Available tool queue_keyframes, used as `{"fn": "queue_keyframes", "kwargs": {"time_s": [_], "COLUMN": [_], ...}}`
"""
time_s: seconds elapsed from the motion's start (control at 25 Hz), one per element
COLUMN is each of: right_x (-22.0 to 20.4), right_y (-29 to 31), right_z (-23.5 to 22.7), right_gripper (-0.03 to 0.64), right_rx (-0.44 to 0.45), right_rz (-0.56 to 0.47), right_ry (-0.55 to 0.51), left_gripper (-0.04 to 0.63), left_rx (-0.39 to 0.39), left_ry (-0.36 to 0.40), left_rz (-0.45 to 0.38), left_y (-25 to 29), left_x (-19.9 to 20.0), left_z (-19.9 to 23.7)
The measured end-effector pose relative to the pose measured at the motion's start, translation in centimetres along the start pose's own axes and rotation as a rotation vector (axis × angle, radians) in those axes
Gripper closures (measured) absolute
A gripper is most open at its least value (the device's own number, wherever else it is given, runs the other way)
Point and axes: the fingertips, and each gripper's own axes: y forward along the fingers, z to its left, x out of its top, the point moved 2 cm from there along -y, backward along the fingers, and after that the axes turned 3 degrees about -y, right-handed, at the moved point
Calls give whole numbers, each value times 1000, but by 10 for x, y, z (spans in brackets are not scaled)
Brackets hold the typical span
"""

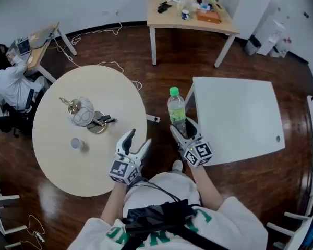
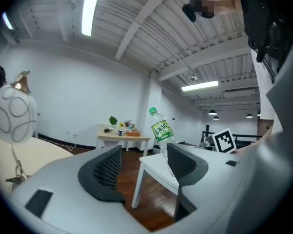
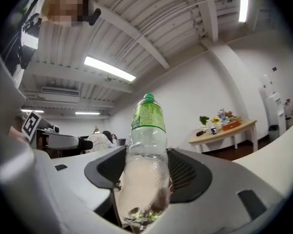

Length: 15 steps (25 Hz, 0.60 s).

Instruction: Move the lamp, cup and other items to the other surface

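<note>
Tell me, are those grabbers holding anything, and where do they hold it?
The right gripper holds the green-capped bottle by its lower body, a jaw on each side. The left gripper holds nothing.

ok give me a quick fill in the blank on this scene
The right gripper is shut on a bottle with a ___ cap.
The left gripper, jaws apart, holds ___.
The lamp and cup stand on the ___ table.
Missing words: green; nothing; round.
</note>
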Motion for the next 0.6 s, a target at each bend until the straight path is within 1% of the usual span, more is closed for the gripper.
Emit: {"fn": "queue_keyframes", "kwargs": {"time_s": [0.08, 0.28, 0.48, 0.6], "right_x": [-4, -14, -29, -42], "right_y": [22, 61, 87, 98], "right_z": [29, 90, 145, 174], "right_gripper": [325, 325, 325, 325], "right_rx": [82, 237, 373, 458], "right_rz": [7, 38, 79, 100], "right_ry": [-3, -28, -45, -50], "left_gripper": [311, 311, 311, 311], "left_rx": [70, 227, 332, 367], "left_ry": [-7, -28, -52, -80], "left_rz": [-33, -85, -149, -174], "left_y": [-24, -82, -130, -152], "left_x": [6, 25, 26, 27], "left_z": [24, 67, 95, 102]}}
